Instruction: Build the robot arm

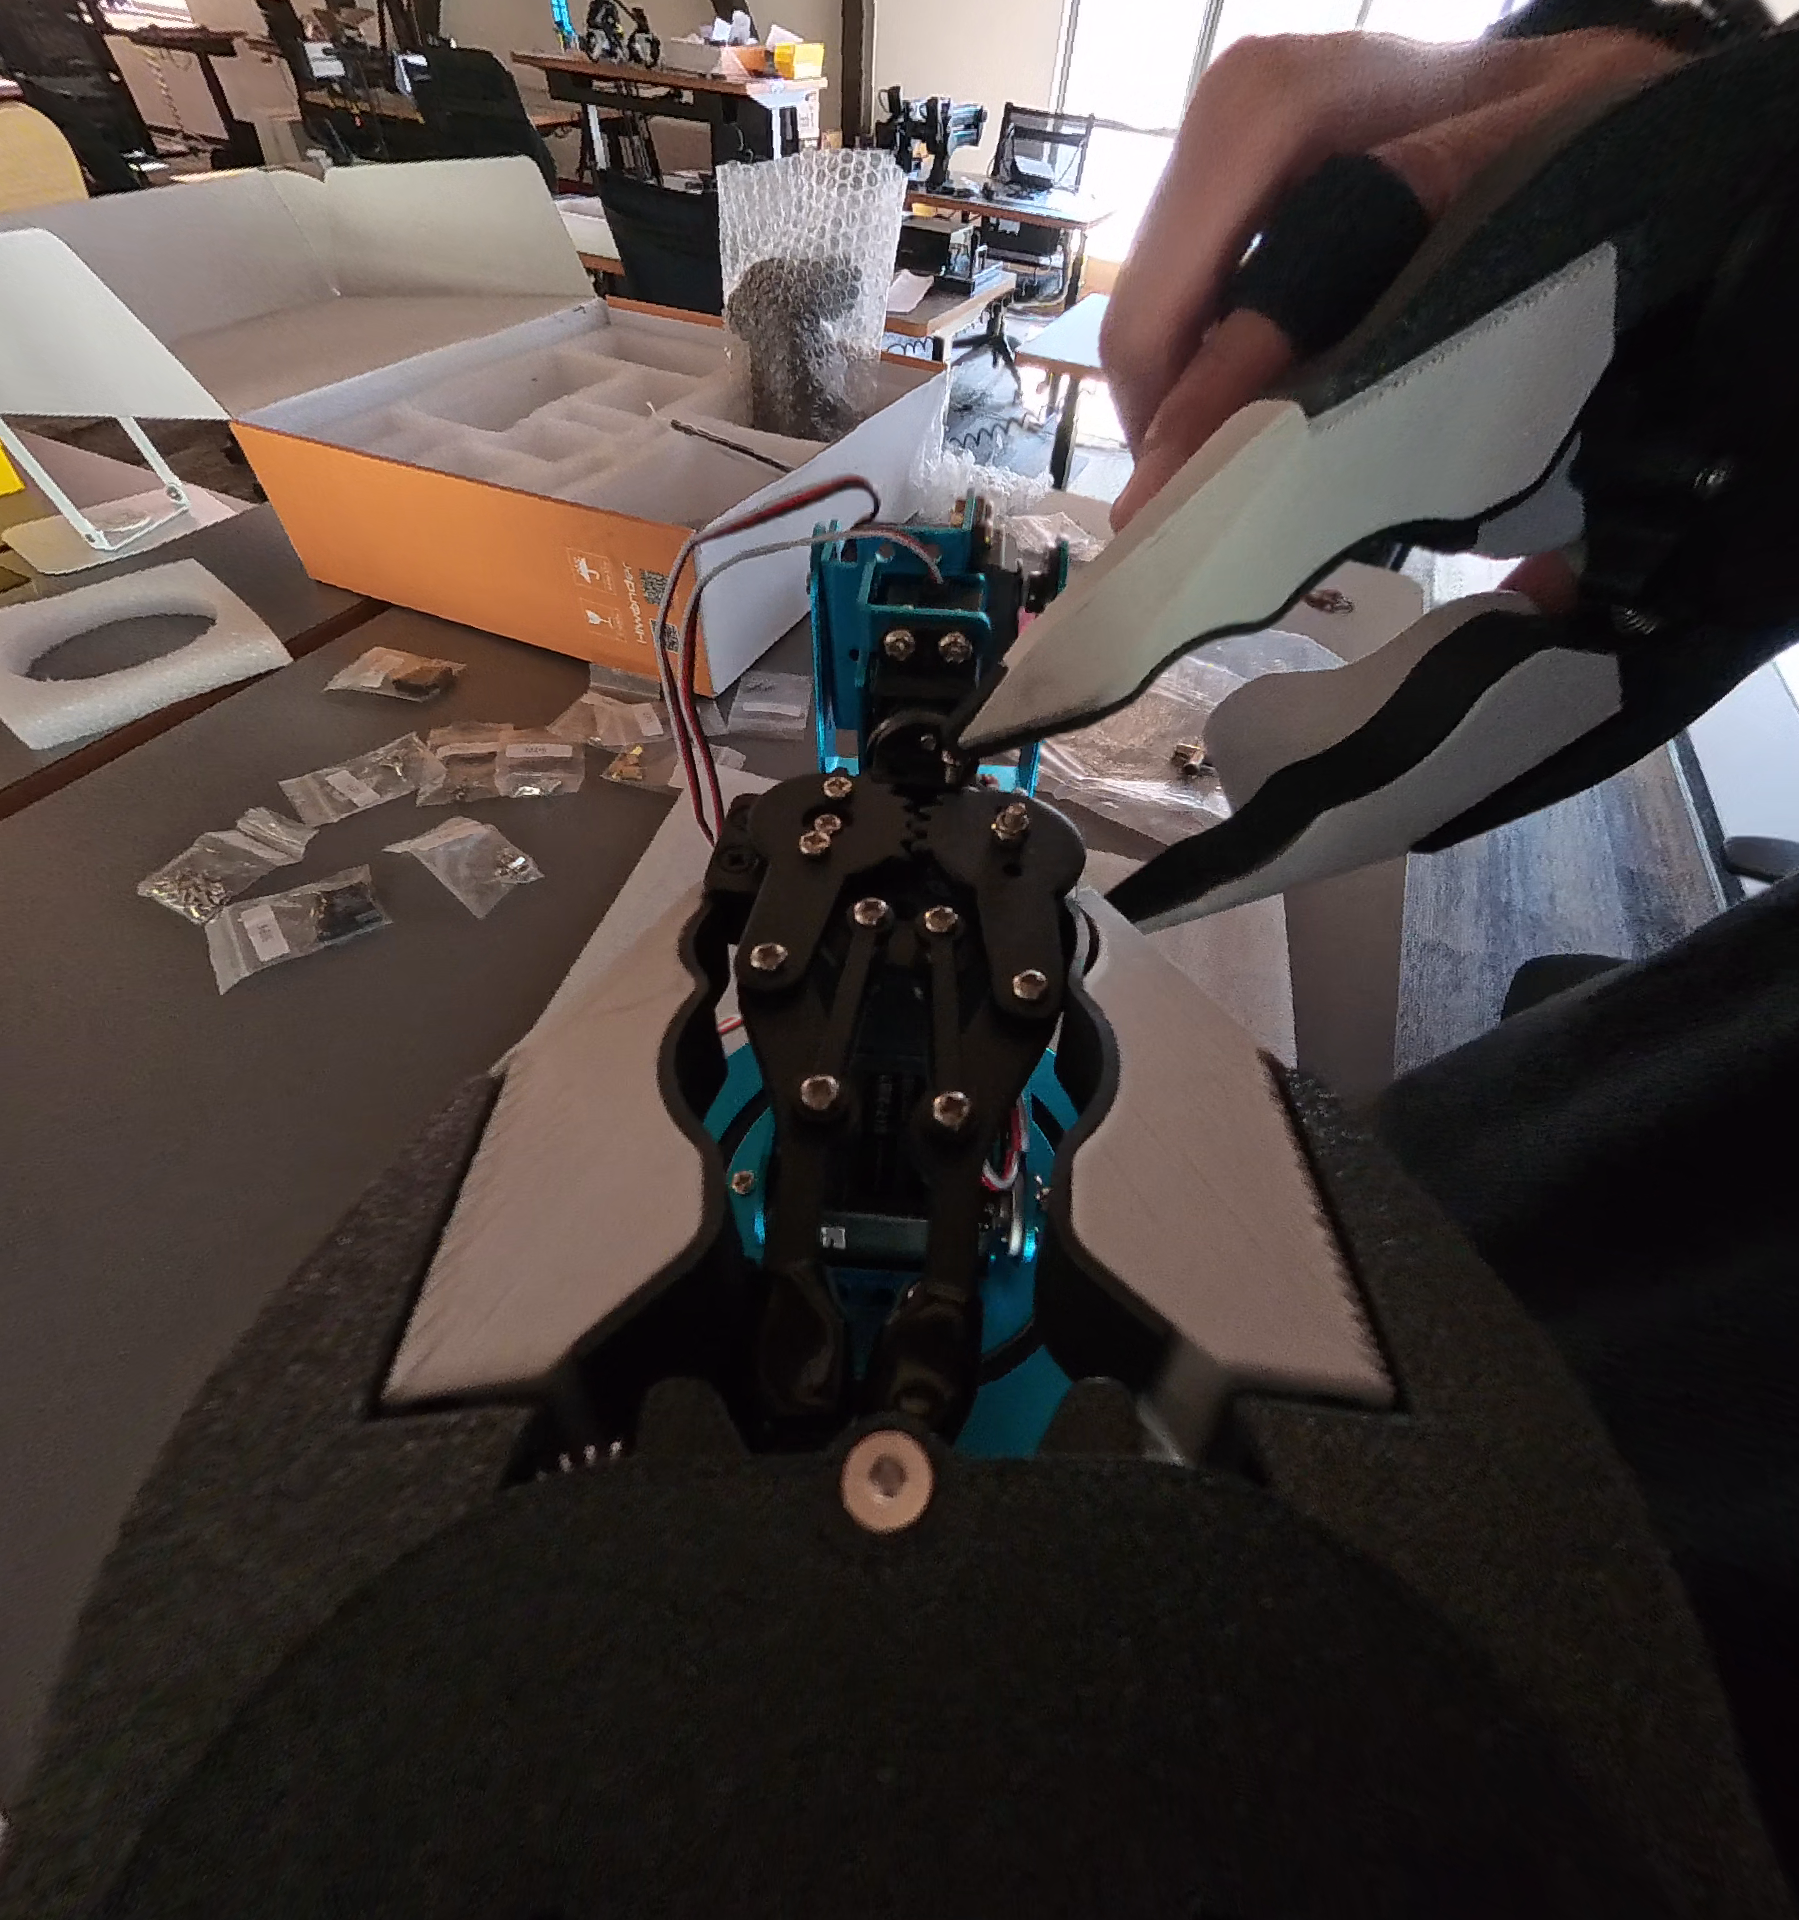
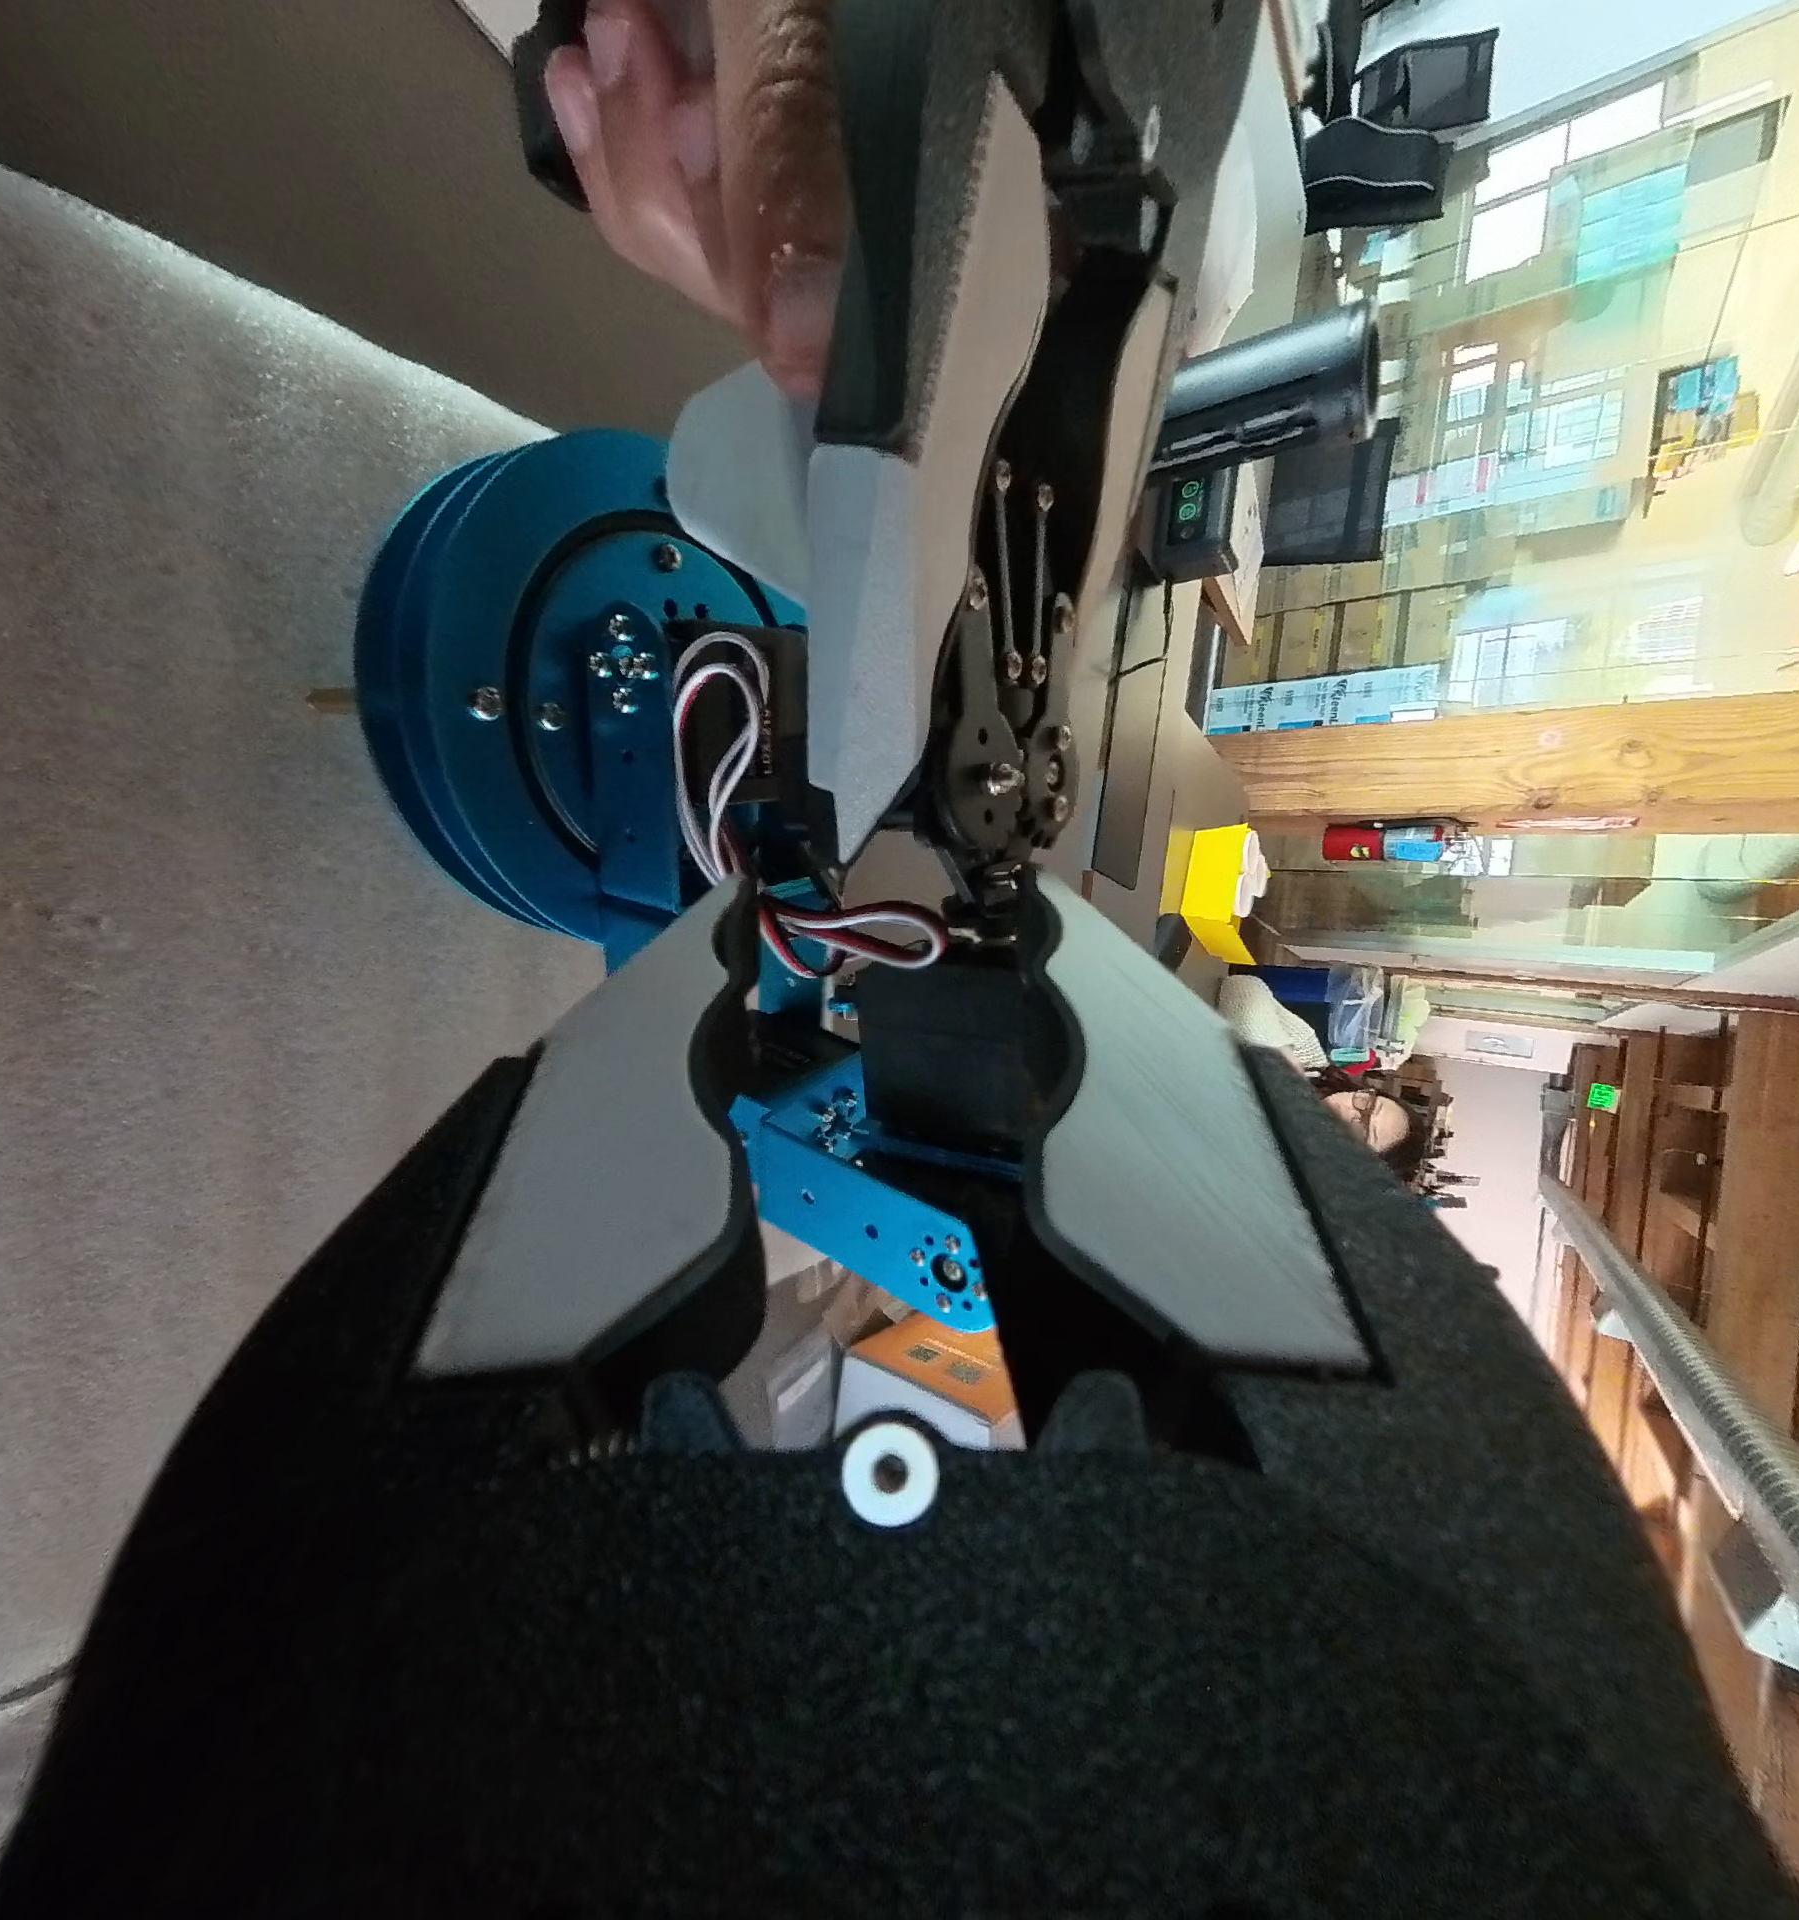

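Your left fingers (image 1: 890,935) clamp the black linkage claw (image 1: 895,997) of the small blue metal robot arm (image 2: 479,665) on the table (image 1: 199,1091), right fingers (image 2: 879,904) parted around its black servo (image 2: 936,1049).

— What can't you make out?
— My left gripper (image 1: 900,935) hides most of the blue base (image 1: 999,1382) under the black claw (image 1: 895,987).
— Anything else?
— The little bags (image 1: 355,831) hold parts too small to tell, and the bubble wrap (image 1: 807,281) veils its dark lump.

Right claw (image 2: 879,894) around blue arm (image 2: 833,1195) (wired)
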The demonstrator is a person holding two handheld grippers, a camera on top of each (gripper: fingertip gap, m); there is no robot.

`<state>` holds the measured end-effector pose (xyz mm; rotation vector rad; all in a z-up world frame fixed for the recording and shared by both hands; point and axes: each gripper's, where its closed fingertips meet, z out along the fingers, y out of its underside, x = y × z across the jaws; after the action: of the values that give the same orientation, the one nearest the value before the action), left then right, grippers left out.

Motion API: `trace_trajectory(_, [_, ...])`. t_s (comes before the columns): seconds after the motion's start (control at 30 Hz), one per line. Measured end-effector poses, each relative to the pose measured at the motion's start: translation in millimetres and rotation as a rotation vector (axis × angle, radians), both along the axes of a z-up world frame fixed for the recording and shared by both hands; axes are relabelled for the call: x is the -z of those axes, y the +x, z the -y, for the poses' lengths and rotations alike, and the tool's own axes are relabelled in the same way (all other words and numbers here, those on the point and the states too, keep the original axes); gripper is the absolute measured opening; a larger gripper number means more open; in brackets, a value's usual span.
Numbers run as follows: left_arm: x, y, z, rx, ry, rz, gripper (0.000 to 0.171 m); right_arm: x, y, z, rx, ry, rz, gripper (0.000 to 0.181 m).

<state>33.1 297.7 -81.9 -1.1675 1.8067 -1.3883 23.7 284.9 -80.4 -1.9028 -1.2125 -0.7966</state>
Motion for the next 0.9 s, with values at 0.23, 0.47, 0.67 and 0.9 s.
trace_trajectory(0.23, [-1,4,0,0.007,0.005,0.010,0.060,-1,3,-1,0.031,0.014,-0.096,0.040])
trace_trajectory(0.47, [-3,1,0,0.018,-0.038,-0.030,0.061,-10,5,-3,0.031,0.091,-0.049,0.031])
trace_trajectory(0.67, [-4,1,0,0.022,-0.029,-0.057,0.061,-14,6,-6,0.038,0.105,-0.003,0.032])
trace_trajectory(0.9, [-5,-1,1,0.039,0.003,-0.073,0.061,-16,8,-8,0.047,0.155,0.062,0.029])
